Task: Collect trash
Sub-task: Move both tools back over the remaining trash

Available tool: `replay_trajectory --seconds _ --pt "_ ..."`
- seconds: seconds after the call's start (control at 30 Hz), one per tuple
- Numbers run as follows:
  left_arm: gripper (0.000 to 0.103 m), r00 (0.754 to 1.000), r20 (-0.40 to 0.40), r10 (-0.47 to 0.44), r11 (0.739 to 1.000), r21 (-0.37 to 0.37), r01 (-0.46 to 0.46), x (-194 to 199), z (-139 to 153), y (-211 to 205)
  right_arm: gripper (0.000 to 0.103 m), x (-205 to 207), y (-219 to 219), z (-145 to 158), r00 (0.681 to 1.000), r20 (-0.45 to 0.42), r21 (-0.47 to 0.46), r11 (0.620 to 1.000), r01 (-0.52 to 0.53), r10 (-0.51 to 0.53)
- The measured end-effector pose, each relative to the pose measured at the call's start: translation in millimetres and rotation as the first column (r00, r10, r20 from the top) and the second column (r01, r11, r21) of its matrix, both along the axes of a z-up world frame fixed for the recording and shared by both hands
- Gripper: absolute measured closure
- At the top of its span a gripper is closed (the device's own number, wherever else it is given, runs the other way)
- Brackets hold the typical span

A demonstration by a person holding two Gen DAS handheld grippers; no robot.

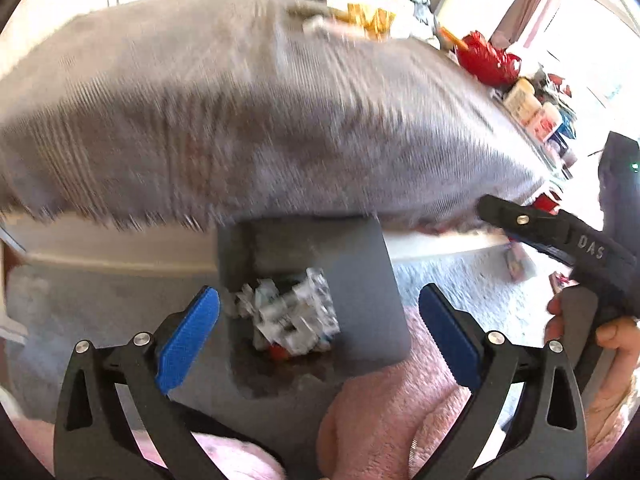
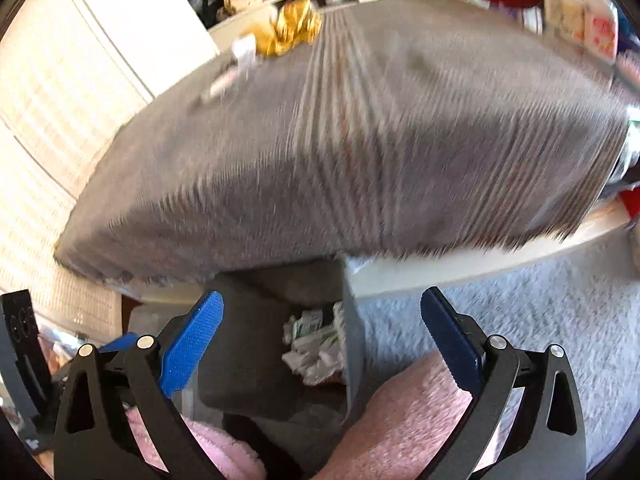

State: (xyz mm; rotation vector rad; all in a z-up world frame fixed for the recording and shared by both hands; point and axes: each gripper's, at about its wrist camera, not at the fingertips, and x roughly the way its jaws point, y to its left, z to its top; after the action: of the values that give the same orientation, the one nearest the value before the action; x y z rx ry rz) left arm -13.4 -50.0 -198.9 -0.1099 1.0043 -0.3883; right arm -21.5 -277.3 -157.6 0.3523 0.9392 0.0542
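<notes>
Both grippers stand wide with nothing between the blue pads. The left gripper (image 1: pixel 319 334) and the right gripper (image 2: pixel 321 336) both point down into a grey bin (image 1: pixel 372 280), which sits on the floor against the edge of the tabletop (image 1: pixel 440 240) and already holds crumpled white trash (image 1: pixel 292 316).

What is left to collect lies the other way: up and ahead, on the far side of the grey striped cloth (image 1: pixel 240 112) covering the tabletop. There a crumpled gold wrapper (image 2: pixel 290 28) lies at the cloth's far edge, with a small white scrap (image 2: pixel 245 50) just beside it and a pale strip nearer; blur hides what these are exactly.

In the right wrist view the wrapper sits up and to the left of the gripper; in the left wrist view it appears up and slightly right. Neither hand looks clearly nearer, so either would need to lift clear of the bin and reach across the whole cloth.
</notes>
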Motion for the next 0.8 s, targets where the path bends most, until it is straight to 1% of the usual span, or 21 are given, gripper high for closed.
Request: replay_trajectory --seconds 0.07,0.17,0.3,0.43,0.53,0.67,0.77,0.8 --pt "0.008 0.998 0.061 0.001 1.000 0.021 -0.002 6 20 4 0.003 6 -4 18 0.999 0.036 -0.020 1.000 0.007 -0.006" --pt "0.008 0.994 0.112 0.004 0.999 0.040 -0.008 19 45 11 0.003 18 -2 39 0.997 0.081 -0.057 0.998 -0.005 0.010" --pt "0.008 0.989 0.145 0.001 0.999 0.048 -0.009 43 71 18 0.003 33 7 57 0.990 0.124 -0.118 0.992 -0.044 0.059" --pt "0.008 0.989 0.149 -0.013 0.999 0.045 0.007 72 90 19 0.003 50 15 65 0.985 0.145 -0.133 0.988 -0.076 0.095" --pt "0.008 0.985 0.172 -0.013 0.998 0.068 0.001 97 101 16 0.003 63 20 70 0.981 0.156 -0.143 0.985 -0.095 0.118" --pt "0.008 0.979 0.204 -0.012 0.996 0.091 -0.006 125 109 10 0.004 81 27 73 0.972 0.168 -0.157 0.978 -0.137 0.163" --pt "0.009 0.975 0.220 -0.018 0.994 0.108 -0.006 146 112 3 0.004 99 33 68 0.969 0.165 -0.184 0.971 -0.153 0.184" --pt "0.011 0.975 0.222 -0.021 0.993 0.114 -0.004 151 111 1 0.004 106 35 65 0.968 0.160 -0.193 0.968 -0.160 0.192"
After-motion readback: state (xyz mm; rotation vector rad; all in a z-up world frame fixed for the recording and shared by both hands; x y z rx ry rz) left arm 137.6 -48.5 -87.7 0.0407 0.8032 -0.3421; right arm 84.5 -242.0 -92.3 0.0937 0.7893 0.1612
